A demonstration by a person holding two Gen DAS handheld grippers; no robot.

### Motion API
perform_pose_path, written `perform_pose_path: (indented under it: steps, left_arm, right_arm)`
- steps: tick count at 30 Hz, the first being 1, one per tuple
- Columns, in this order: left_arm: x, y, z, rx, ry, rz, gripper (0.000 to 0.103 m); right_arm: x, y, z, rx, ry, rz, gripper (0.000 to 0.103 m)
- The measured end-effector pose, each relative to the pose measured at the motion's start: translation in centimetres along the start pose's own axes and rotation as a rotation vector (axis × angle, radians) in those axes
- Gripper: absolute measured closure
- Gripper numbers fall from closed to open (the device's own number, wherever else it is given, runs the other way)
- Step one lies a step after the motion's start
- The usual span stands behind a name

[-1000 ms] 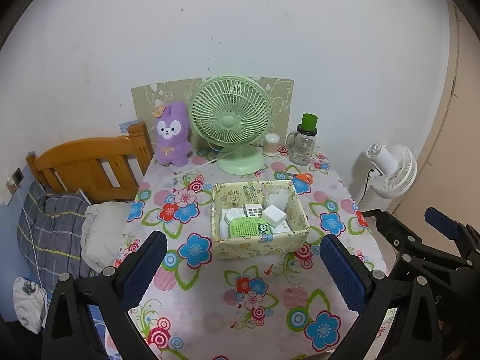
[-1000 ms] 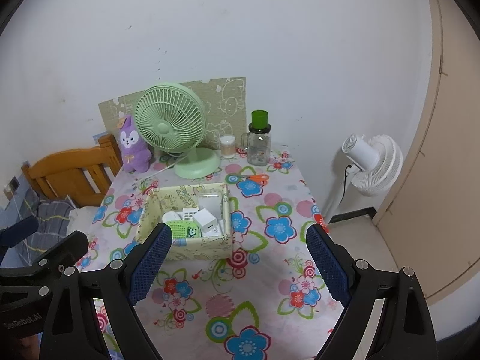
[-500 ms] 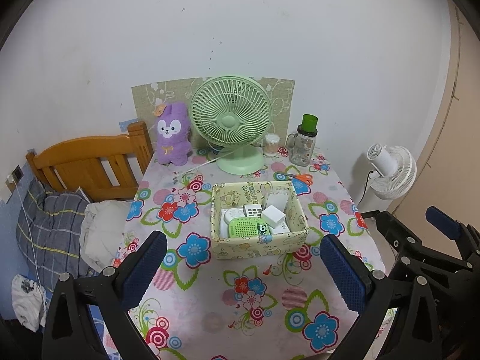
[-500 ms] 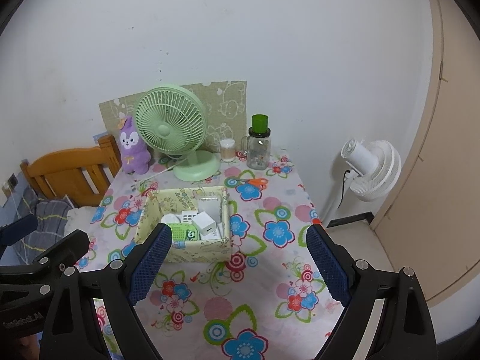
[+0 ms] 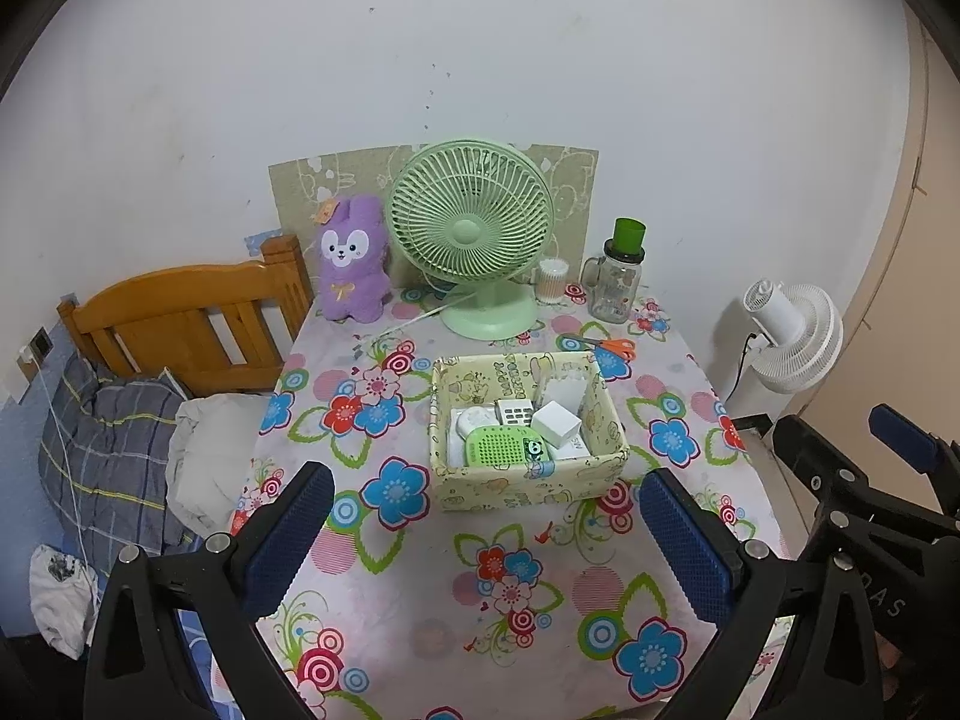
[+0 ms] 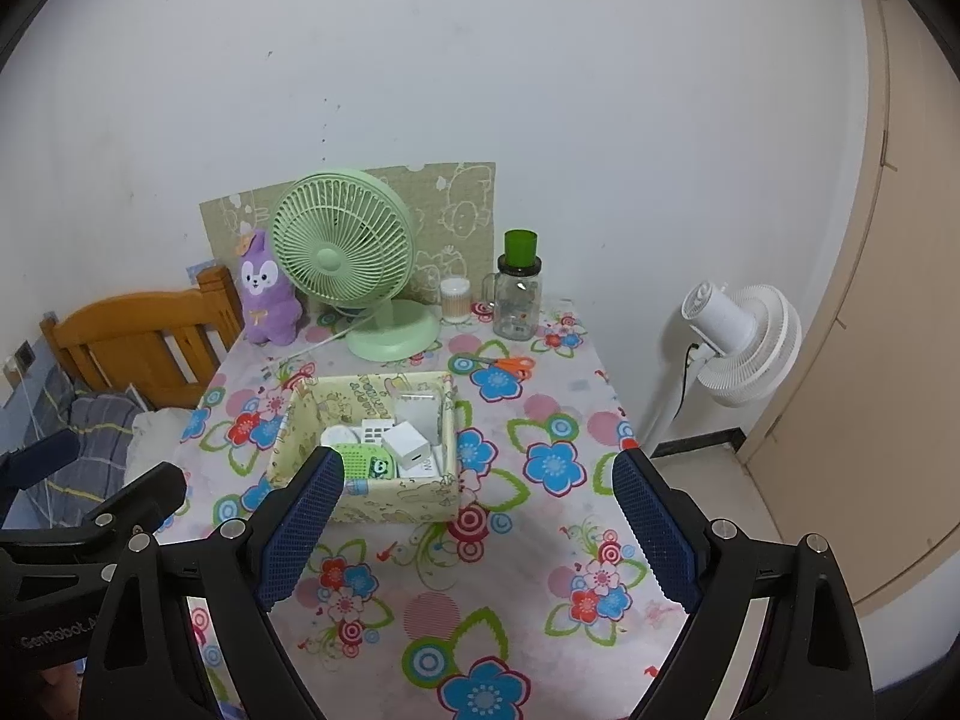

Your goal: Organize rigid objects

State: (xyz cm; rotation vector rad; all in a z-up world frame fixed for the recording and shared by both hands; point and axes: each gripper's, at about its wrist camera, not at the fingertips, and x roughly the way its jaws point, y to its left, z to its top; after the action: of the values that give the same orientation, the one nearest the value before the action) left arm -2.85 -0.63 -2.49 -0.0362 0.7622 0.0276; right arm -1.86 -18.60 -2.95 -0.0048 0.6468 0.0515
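Straight ahead of the left claw sits a yellow patterned box on the bench. Inside it lie a green vented gadget, a white cube charger, a white block with slots and a round white piece, packed close together. Both claws hover over the near part of the bench with their blue pads spread wide and nothing between them; the right claw has the box ahead and slightly to its left. Beyond the box stand a green fan, a purple plush rabbit, a glass jar with a green top and orange scissors. A flowered cloth covers the bench. A wooden bed frame lies far left, a white floor fan far right.
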Motion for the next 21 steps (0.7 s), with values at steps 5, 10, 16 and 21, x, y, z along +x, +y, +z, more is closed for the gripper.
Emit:
perform_pose_path:
  steps: [5, 10, 16, 21]
  left_arm:
    - [0.06, 0.01, -0.07, 0.0, 0.001, -0.001, 0.0]
    - [0.08, -0.05, -0.14, 0.001, 0.0, 0.002, 0.0]
    - [0.09, -0.05, -0.15, -0.002, 0.002, 0.0, 0.0]
    - [0.08, -0.02, -0.15, 0.0, 0.002, -0.001, 0.0]
  right_arm:
    - [-0.03, -0.32, -0.16, 0.001, 0.008, 0.001, 0.01]
    - [0.01, -0.27, -0.13, 0.0, 0.007, 0.001, 0.01]
    - [0.05, -0.18, -0.14, 0.001, 0.007, 0.003, 0.01]
    - [0.11, -0.18, -0.13, 0.0, 0.006, 0.003, 0.01]
